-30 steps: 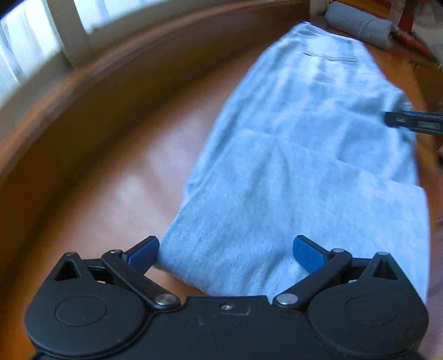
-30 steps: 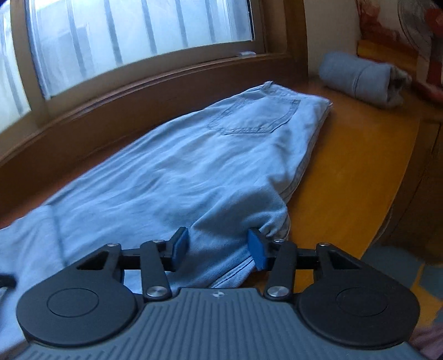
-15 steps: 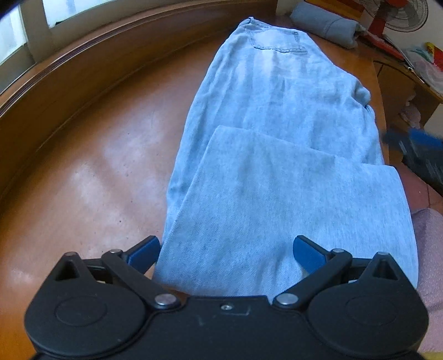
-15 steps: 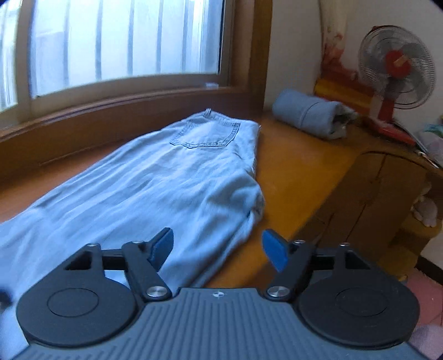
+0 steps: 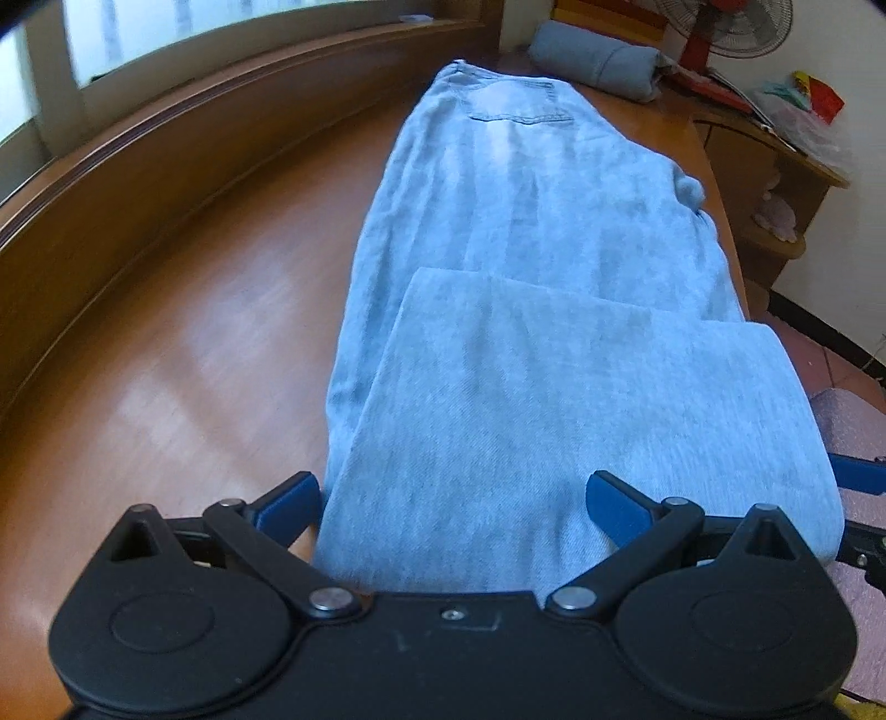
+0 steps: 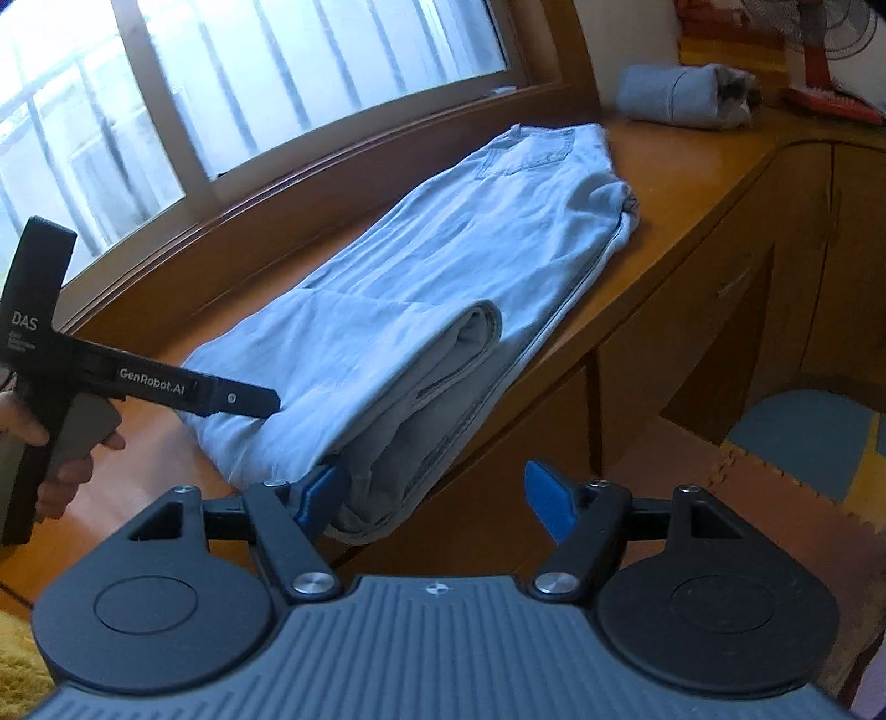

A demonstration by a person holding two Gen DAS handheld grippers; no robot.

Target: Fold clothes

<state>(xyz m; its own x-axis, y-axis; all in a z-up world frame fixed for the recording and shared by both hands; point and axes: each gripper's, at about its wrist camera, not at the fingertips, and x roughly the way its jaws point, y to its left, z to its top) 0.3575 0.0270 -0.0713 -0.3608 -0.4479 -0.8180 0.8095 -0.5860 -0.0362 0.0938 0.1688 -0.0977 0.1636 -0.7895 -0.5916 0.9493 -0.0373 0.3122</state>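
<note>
Light blue jeans (image 5: 531, 232) lie lengthwise on the wooden table (image 5: 183, 343), waistband far, with the leg ends folded back over the middle (image 5: 581, 399). My left gripper (image 5: 451, 498) is open at the near folded edge, its jaws wide on either side of the cloth. In the right wrist view the jeans (image 6: 443, 266) show from the side, the folded layers hanging over the table's front edge. My right gripper (image 6: 434, 493) is open, its left finger (image 6: 318, 493) touching the fold's corner. The left gripper (image 6: 232, 396) shows there too.
A rolled grey garment (image 5: 598, 61) lies at the table's far end, also in the right wrist view (image 6: 681, 97). A fan (image 5: 725, 27) and clutter stand on a side cabinet (image 5: 775, 166). A window sill (image 6: 332, 160) runs behind. Cabinet fronts (image 6: 747, 310) drop below the edge.
My right gripper has left the jeans' hip area and swung back to the near folded end at the table's front edge. My left gripper stayed open at the fold.
</note>
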